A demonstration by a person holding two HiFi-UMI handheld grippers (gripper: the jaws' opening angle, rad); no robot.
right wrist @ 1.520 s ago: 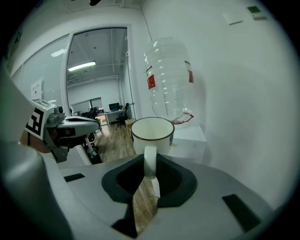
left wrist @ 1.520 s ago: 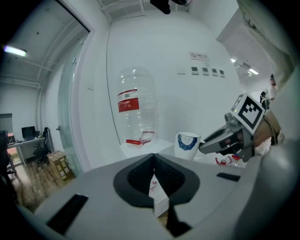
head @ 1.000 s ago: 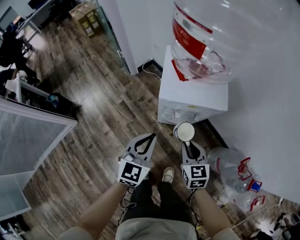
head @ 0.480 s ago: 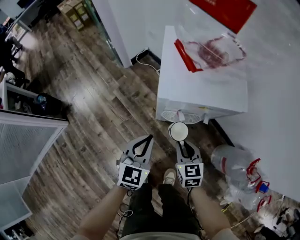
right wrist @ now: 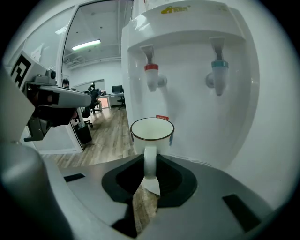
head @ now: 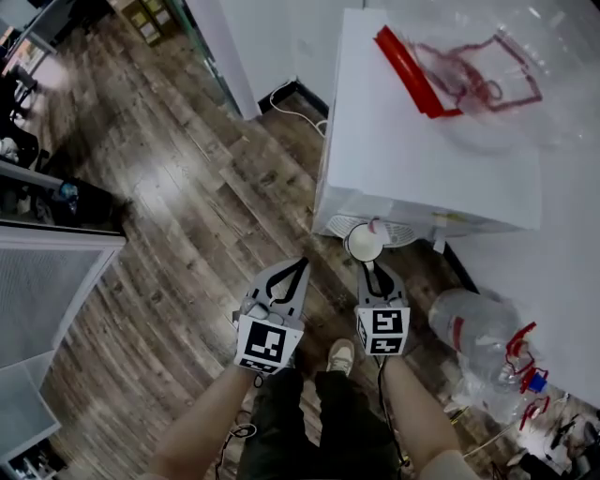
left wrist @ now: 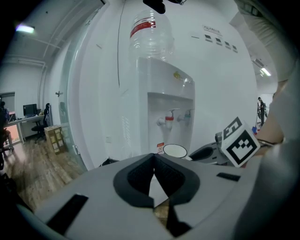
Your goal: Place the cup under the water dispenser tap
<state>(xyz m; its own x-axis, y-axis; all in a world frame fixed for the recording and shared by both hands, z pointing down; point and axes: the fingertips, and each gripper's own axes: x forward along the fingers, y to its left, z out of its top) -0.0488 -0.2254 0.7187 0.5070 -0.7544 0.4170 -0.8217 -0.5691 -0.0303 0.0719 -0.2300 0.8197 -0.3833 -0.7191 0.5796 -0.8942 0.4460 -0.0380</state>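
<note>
While your right gripper pinches the white cup by its handle, the cup stands upright just past the fingertips, lower than the dispenser's red tap, with the blue tap further right. Your left gripper has its fingertips together on nothing. Clear bottles lie on the floor right of your right fingers. The dispenser's yellow logo is too small to read.

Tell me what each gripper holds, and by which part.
The right gripper holds the white cup by its handle, pinched between the jaws. The left gripper holds nothing; its jaws are together.
</note>
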